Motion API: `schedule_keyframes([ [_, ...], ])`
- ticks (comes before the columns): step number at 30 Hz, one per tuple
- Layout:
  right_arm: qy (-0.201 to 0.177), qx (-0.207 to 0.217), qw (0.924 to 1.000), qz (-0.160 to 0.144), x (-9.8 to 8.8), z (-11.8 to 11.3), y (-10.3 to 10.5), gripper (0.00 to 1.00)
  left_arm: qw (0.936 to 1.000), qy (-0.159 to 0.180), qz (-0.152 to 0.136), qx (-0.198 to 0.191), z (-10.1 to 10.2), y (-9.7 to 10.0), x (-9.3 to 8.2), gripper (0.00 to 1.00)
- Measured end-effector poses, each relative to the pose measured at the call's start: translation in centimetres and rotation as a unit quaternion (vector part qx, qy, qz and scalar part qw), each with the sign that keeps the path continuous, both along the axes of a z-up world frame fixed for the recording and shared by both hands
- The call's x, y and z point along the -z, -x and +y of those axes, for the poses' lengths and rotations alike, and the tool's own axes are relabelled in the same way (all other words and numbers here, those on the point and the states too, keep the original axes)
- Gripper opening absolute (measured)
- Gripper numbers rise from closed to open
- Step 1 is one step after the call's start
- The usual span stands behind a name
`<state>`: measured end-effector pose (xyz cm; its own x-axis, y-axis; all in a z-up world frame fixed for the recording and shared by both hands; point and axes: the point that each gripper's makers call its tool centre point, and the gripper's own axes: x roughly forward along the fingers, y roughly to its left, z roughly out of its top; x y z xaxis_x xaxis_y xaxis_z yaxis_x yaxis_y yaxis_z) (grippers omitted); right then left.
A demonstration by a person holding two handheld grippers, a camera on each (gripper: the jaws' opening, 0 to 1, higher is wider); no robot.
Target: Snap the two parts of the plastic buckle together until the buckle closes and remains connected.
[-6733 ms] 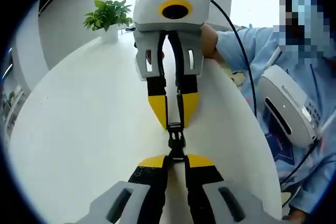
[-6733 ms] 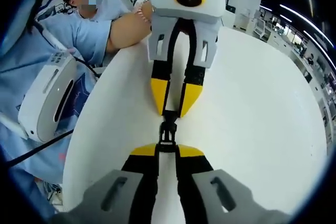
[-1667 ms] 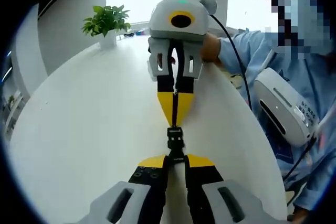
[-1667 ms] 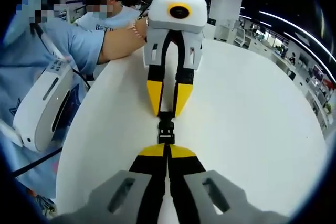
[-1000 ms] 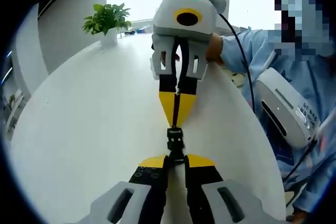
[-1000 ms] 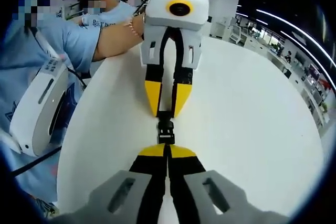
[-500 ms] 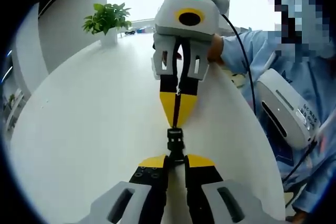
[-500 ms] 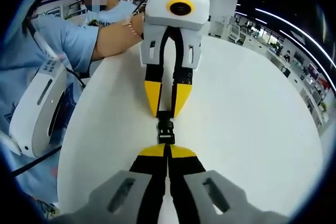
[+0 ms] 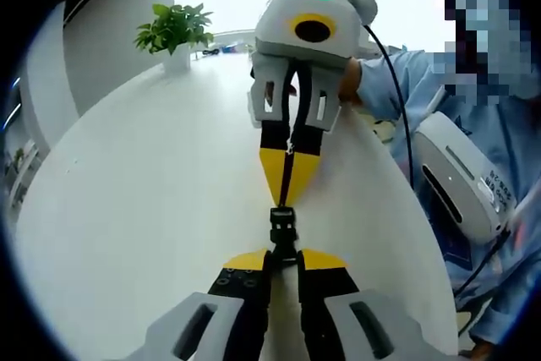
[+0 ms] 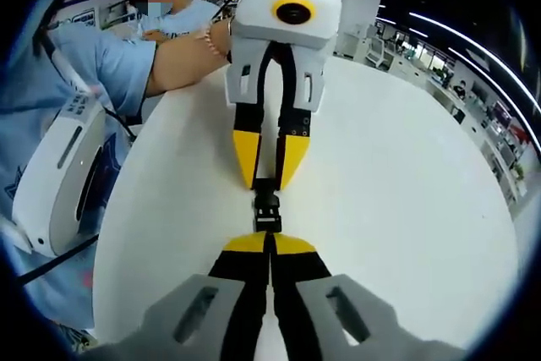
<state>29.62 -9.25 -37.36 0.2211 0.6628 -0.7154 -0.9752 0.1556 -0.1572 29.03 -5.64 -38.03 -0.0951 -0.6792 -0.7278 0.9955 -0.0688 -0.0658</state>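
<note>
A small black plastic buckle (image 9: 283, 227) is held just above the white table (image 9: 144, 209), between two grippers that face each other tip to tip. My left gripper (image 9: 283, 253) is shut on its near end. The right gripper (image 9: 286, 200) comes down from the top of the left gripper view, its yellow tips pressed together on the far end. In the right gripper view the buckle (image 10: 267, 209) reads as one joined black piece. There my right gripper (image 10: 269, 241) pinches it from below, and the left gripper (image 10: 269, 183) grips it from above with slightly splayed fingers.
A potted green plant (image 9: 173, 27) stands at the table's far edge. A person in a blue shirt wearing a white device (image 9: 461, 179) stands along the table's side, also visible as the white device (image 10: 63, 175). The round table's edge (image 10: 473, 234) curves close by.
Since 6.7 s ago the right gripper's yellow fingers have gone from spread apart to closed on the buckle. Over the last second, only a slight drift of both views.
</note>
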Motion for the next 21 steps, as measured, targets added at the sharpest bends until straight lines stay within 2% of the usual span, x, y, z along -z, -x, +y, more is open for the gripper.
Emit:
schedule_keyframes([
  [8, 0.006, 0.000, 0.9999, -0.009, -0.01, 0.18, -0.02, 0.00, 1.0000, 0.001, 0.001, 0.000, 0.02, -0.03, 0.01, 0.10],
  [13, -0.002, 0.001, 1.0000, 0.005, 0.02, 0.17, -0.12, 0.00, 1.0000, 0.000, -0.001, 0.000, 0.01, 0.01, 0.03, 0.10],
  [21, -0.004, 0.001, 0.9999, 0.010, 0.03, 0.19, -0.04, 0.00, 1.0000, 0.000, 0.000, 0.000, -0.04, 0.17, 0.11, 0.10],
])
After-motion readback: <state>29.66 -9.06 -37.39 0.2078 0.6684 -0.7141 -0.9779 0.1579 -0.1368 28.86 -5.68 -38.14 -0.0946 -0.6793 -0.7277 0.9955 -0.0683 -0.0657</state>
